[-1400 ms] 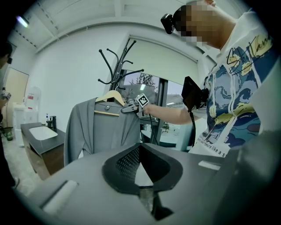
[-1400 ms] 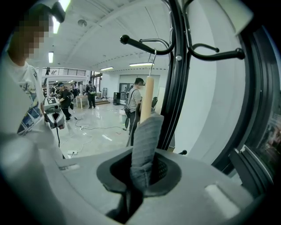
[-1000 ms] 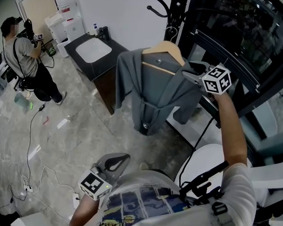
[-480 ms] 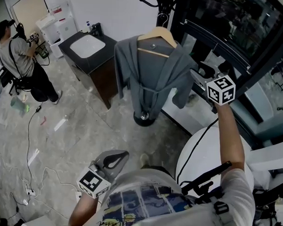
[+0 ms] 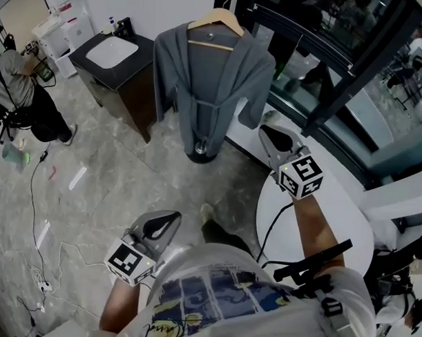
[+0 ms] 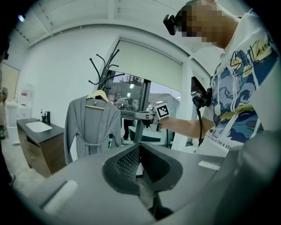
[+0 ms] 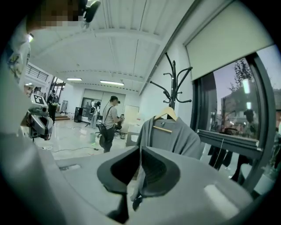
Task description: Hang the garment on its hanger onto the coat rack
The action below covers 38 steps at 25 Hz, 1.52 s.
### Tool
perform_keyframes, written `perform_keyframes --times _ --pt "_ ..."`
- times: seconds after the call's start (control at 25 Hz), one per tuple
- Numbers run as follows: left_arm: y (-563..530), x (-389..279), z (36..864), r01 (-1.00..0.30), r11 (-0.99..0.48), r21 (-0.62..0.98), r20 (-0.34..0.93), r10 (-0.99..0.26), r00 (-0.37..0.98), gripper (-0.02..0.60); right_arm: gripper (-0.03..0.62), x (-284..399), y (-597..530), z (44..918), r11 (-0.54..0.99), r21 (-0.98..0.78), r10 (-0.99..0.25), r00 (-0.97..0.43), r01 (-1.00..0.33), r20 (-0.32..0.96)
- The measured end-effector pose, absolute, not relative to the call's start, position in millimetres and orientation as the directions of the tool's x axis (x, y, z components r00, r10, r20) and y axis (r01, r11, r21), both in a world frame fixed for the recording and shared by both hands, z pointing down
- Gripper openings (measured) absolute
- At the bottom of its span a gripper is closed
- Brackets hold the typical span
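Left gripper [image 5: 169, 219] pressed together, right gripper [image 5: 270, 134] closing on nothing: unheld, the garment [image 5: 211, 74] could slide off its hanger [image 5: 216, 19] on the far coat rack [image 7: 174, 81].

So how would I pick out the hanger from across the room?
Look for the black coat rack by the big window, beside the dark sink cabinet. A grey robe hangs on it; the hanger is the pale wooden piece at its shoulders, bright against grey cloth and black metal.
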<state>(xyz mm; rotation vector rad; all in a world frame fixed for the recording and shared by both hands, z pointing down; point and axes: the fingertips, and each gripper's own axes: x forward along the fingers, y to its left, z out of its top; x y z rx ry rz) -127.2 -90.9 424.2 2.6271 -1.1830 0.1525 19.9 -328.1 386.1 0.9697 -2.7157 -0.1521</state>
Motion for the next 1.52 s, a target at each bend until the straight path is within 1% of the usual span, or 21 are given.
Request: perform_keyframes --times 0.12,0.32,0.6,1.04,1.52 --pt "-82 -122 422 -0.74 -0.648 0.182 0.185 -0.716 0.673 0.002 0.003 19 -285 409 0.778 0.135 -0.628 -0.748 -0.614 0.215" --pt "-62 -112 425 -0.722 -0.668 0.18 0.181 -0.699 0.692 0.002 0.003 16 -222 431 0.794 0.082 -0.601 -0.76 -0.602 0.246" --pt "-39 -105 423 -0.701 -0.692 0.176 0.181 -0.677 0.714 0.002 0.003 -2 -157 437 0.836 0.075 -0.541 -0.793 -0.544 0.28" --pt "-10 -93 421 -0.675 -0.717 0.172 0.18 -0.651 0.737 0.002 0.003 -17 -103 441 0.877 0.074 -0.474 -0.826 -0.475 0.304" --pt "-1 -83 420 -0.655 -0.736 0.17 0.18 -0.631 0.755 0.002 0.003 -27 -74 438 0.912 0.084 -0.407 -0.853 -0.402 0.327"
